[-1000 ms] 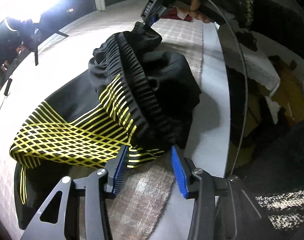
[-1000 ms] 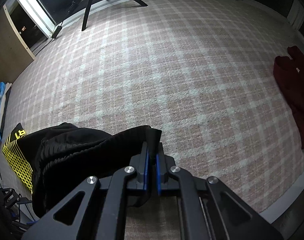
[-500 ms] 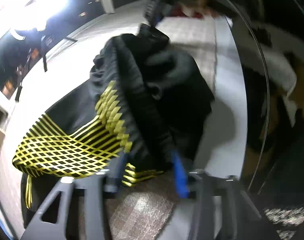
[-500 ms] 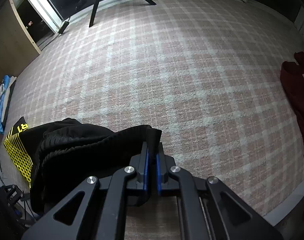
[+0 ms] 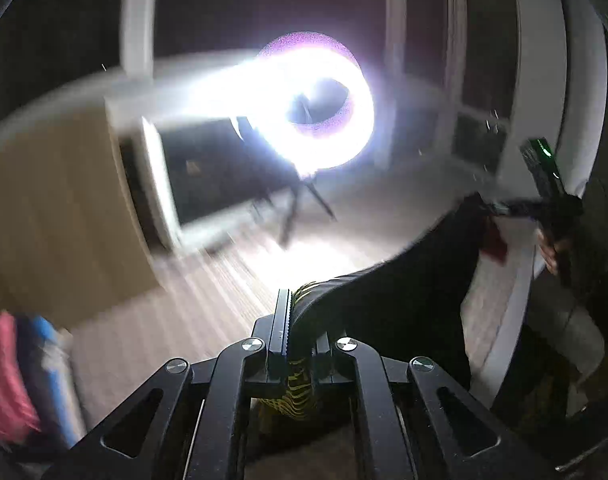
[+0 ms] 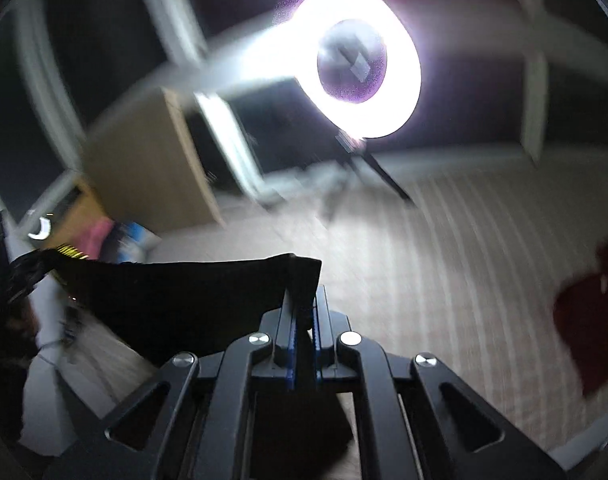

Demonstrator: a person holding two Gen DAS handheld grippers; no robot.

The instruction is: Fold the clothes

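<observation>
Black fabric with yellow lattice striping, that's the shorts (image 5: 388,304), and I have them pinched at both ends and slung in the air between my two grippers. My left gripper (image 5: 299,336) is clamped tight on the ribbed edge where the yellow print bunches between the fingers, with a tail of striped cloth hanging below the pads. My right gripper (image 6: 301,320) is closed on a plain black corner that pokes up just past the fingertips. From there the cloth runs off to the left of the fingers as a taut upper edge with a slack belly sagging under it. Both views are smeared with motion and the ring light (image 6: 360,60) flares hard ahead of the fingers, so fine detail is lost. I judge this material light, thin and floppy, probably slick too; it won't hold any shape alone. The ribbed band looks like the thickest, safest place to grip, while my right-hand pinch is shallow and could slip. The plaid carpet (image 6: 464,264) lies below and beyond the fingers, with a dark red garment (image 6: 588,320) well off to the right.
</observation>
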